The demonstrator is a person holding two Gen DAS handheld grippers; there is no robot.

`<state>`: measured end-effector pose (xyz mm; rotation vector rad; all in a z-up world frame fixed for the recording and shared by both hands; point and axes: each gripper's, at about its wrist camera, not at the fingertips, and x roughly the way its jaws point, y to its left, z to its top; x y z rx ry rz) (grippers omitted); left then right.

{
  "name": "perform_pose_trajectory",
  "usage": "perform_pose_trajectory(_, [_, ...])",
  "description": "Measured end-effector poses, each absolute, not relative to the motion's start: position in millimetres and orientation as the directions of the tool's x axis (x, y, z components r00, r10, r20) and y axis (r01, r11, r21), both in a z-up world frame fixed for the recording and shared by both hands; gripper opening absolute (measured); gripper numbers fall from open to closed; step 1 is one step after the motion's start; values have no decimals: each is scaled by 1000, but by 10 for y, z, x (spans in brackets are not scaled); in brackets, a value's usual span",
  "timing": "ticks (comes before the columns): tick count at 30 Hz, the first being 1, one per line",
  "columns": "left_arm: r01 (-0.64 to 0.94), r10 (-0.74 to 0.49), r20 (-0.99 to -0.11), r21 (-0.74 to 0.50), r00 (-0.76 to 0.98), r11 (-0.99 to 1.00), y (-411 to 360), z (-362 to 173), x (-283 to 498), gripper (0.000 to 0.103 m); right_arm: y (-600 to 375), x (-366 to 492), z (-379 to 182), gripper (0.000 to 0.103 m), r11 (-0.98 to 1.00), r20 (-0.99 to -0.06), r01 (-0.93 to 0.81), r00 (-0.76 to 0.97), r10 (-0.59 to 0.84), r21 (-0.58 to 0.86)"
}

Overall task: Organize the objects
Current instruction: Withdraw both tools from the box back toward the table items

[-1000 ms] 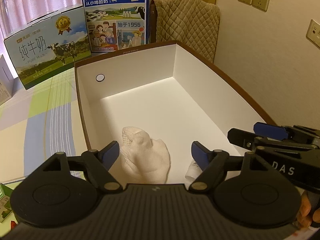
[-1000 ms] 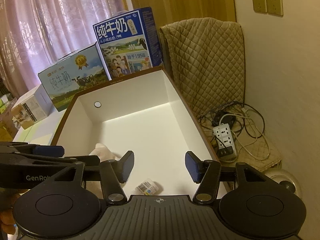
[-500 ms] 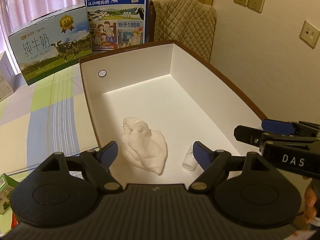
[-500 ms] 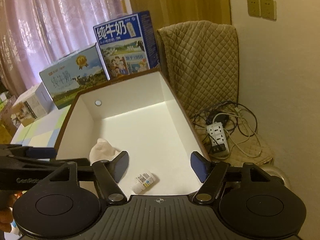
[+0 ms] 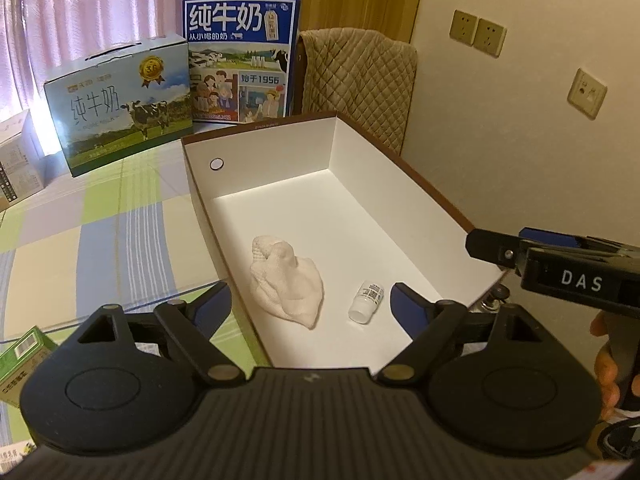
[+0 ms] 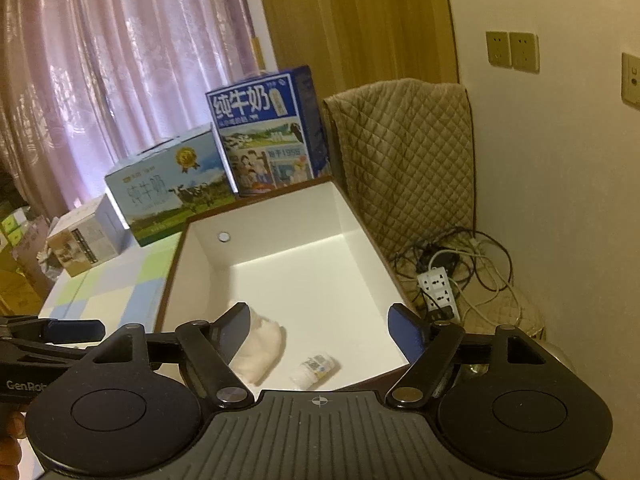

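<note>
Left wrist view. Left gripper (image 5: 310,300) fills the lower frame, pitched down toward the near end of the white box (image 5: 404,168). Jaws stand wide and have just been opening, gripping nothing. The crumpled white cloth (image 5: 286,282) lies on the box floor at frame centre, seen between the two fingers but clear of both pads. The small white bottle (image 5: 366,301) lies on its side just right of the cloth, near the right finger (image 5: 406,308), not touching it. The right gripper's body enters at mid-right, with part of a hand (image 5: 604,368) below it. Surface: checked cloth in green, blue and cream at left. Two milk cartons (image 5: 240,60) stand at upper centre, a quilted cover at upper right, wall sockets beyond.

Right wrist view. Right gripper (image 6: 318,330) in the lower frame, tilted down at the same box (image 6: 360,224). Jaws wide, just been opening, empty. Bottle (image 6: 316,366) lies low centre between the fingers, apart from both; cloth (image 6: 258,346) sits partly behind the left finger (image 6: 234,330). Left gripper's body shows at lower left. Pink curtains at upper left; power strip (image 6: 438,290) and tangled cables at right.
</note>
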<state>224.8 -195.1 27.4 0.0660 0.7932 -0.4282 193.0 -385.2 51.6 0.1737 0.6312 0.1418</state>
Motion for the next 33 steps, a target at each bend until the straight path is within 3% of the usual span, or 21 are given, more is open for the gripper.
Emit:
perform_pose_trajectory(20, [344,-345,-665,-139,663,929,-1089,589,1537,85,-3007,1307,633,74,949,-543,-267,779,314,165])
perform_pose_trajectory(33, [186,-183,-673,-69,717,980,-135,364,1121,86,-2376,1139,212,74,888,-579,-403,678,453,223])
